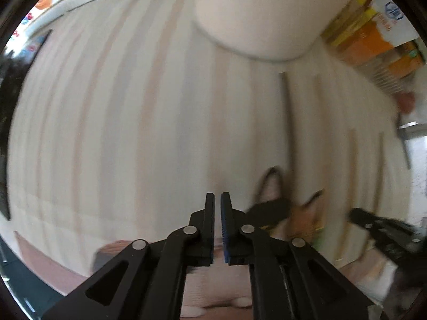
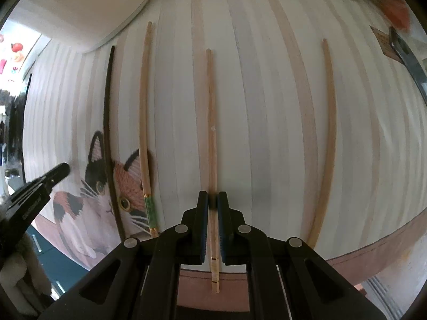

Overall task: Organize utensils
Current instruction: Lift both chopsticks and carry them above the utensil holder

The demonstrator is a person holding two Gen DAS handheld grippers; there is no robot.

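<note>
In the right wrist view my right gripper (image 2: 212,200) is shut on a light wooden chopstick (image 2: 211,122) that points away over the striped mat (image 2: 267,106). A green-banded wooden chopstick (image 2: 144,122), a black chopstick (image 2: 108,133) and another plain wooden chopstick (image 2: 327,138) lie on the mat. My left gripper (image 1: 217,200) is shut and empty above the mat (image 1: 133,120); it also shows in the right wrist view (image 2: 40,184) at the left. The left wrist view is blurred; a dark chopstick (image 1: 287,117) lies to its right.
A white tray (image 2: 88,8) sits at the mat's far left corner, also in the left wrist view (image 1: 256,16). A cat picture (image 2: 101,192) is on the mat's near left. Metal tongs (image 2: 408,58) lie far right. Colourful packages (image 1: 373,40) stand beyond the mat.
</note>
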